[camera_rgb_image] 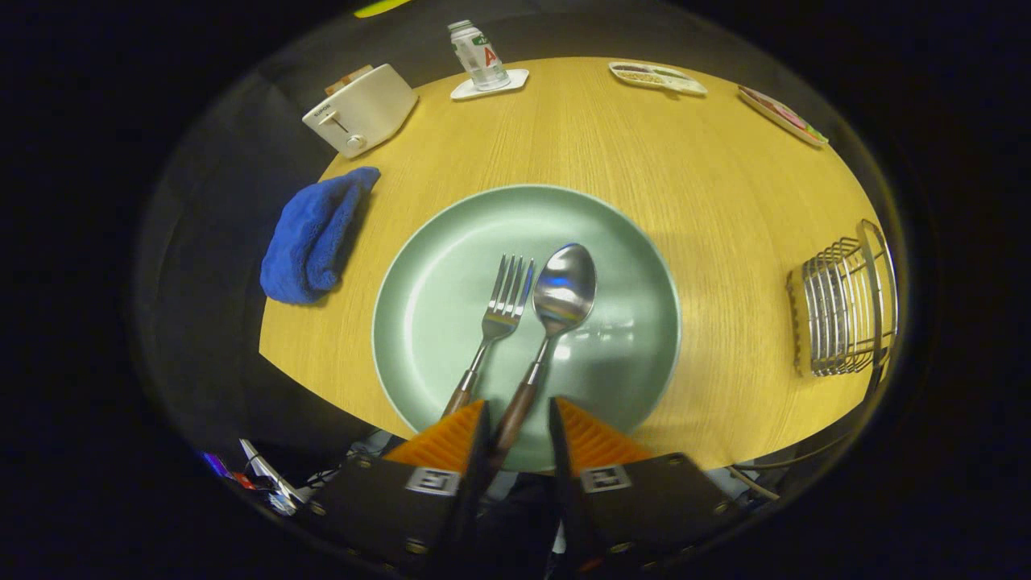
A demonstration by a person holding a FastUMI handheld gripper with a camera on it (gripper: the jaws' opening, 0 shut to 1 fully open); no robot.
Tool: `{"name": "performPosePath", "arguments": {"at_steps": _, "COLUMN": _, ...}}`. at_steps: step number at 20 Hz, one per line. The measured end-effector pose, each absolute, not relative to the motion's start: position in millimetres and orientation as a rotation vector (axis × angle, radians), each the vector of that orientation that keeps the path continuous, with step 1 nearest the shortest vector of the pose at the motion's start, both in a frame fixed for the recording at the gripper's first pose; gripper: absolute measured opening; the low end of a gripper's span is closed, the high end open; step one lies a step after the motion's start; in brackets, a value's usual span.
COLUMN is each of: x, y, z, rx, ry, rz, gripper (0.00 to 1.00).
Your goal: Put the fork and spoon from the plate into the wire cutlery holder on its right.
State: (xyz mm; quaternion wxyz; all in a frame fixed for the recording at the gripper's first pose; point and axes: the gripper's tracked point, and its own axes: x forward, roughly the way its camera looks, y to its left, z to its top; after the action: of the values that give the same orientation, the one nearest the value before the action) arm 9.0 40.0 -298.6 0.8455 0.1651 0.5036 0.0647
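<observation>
A pale green plate (612,354) sits on the round wooden table (580,137). On the plate lie a fork (499,310) and a spoon (564,286) side by side, both with brown wooden handles pointing toward me. My gripper (519,403) is open over the plate's near rim. The spoon's handle runs into the gap between the fingers, close to the left one. The fork's handle ends just outside the left finger (455,439). The wire cutlery holder (846,310) stands to the right of the plate, near the table's edge, with nothing visible inside.
A crumpled blue cloth (314,238) lies left of the plate. Beyond it stands a white toaster (361,109). A small bottle (477,55) on a white coaster and two flat trays (656,78) (781,115) line the far edge.
</observation>
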Motion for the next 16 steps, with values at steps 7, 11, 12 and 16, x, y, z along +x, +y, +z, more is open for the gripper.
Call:
{"name": "performPosePath", "arguments": {"at_steps": 7, "x": 3, "y": 18, "z": -297, "rx": 0.284, "ry": 1.096, "rz": 0.08, "gripper": 0.06}}
{"name": "performPosePath", "arguments": {"at_steps": 11, "x": 3, "y": 18, "z": -293, "rx": 0.348, "ry": 1.097, "rz": 0.088, "gripper": 0.06}}
{"name": "performPosePath", "arguments": {"at_steps": 12, "x": 3, "y": 18, "z": -291, "rx": 0.36, "ry": 1.091, "rz": 0.089, "gripper": 0.06}}
{"name": "performPosePath", "arguments": {"at_steps": 16, "x": 8, "y": 14, "z": -280, "rx": 0.395, "ry": 1.039, "rz": 0.096, "gripper": 0.06}}
